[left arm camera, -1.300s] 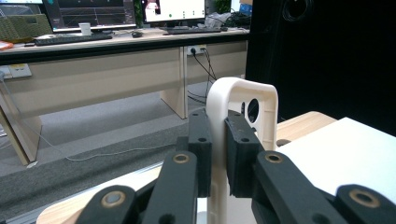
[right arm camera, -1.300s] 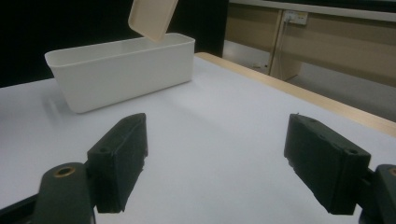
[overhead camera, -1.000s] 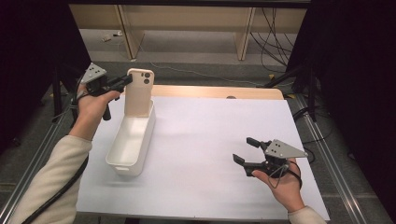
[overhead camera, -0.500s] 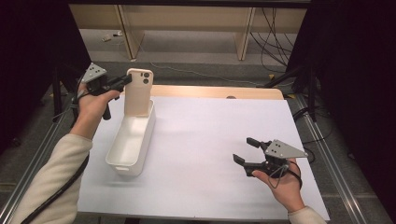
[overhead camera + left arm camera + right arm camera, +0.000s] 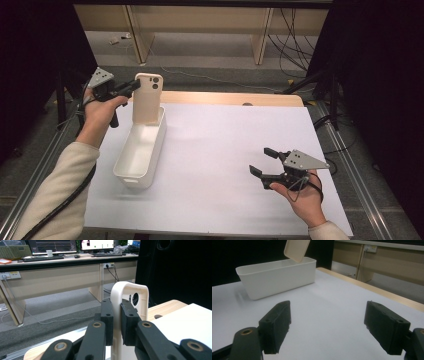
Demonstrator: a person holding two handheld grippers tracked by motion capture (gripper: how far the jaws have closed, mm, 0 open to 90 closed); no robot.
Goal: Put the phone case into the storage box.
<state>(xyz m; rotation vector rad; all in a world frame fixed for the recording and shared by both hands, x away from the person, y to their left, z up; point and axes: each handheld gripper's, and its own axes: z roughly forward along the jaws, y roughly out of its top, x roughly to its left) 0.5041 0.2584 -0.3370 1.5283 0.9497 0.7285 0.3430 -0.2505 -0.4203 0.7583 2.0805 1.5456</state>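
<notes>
A cream phone case [image 5: 148, 97] stands upright with its lower end inside the far end of a white oblong bin [image 5: 135, 160]. My left gripper [image 5: 134, 86] is shut on the case's upper left edge; in the left gripper view the two pads [image 5: 107, 317] clamp the case's rim [image 5: 130, 292]. My right gripper [image 5: 260, 162] hovers open over the white table mat at the right front, holding nothing. The right gripper view has the bin [image 5: 277, 275] and the case's lower end [image 5: 297, 250] far beyond the open gripper [image 5: 329, 327].
The white mat [image 5: 225, 150] covers most of the wooden table [image 5: 235, 98]. Beyond the table's far edge are a wooden desk's legs [image 5: 137, 35] and floor cables [image 5: 295, 30]. Dark curtains flank both sides.
</notes>
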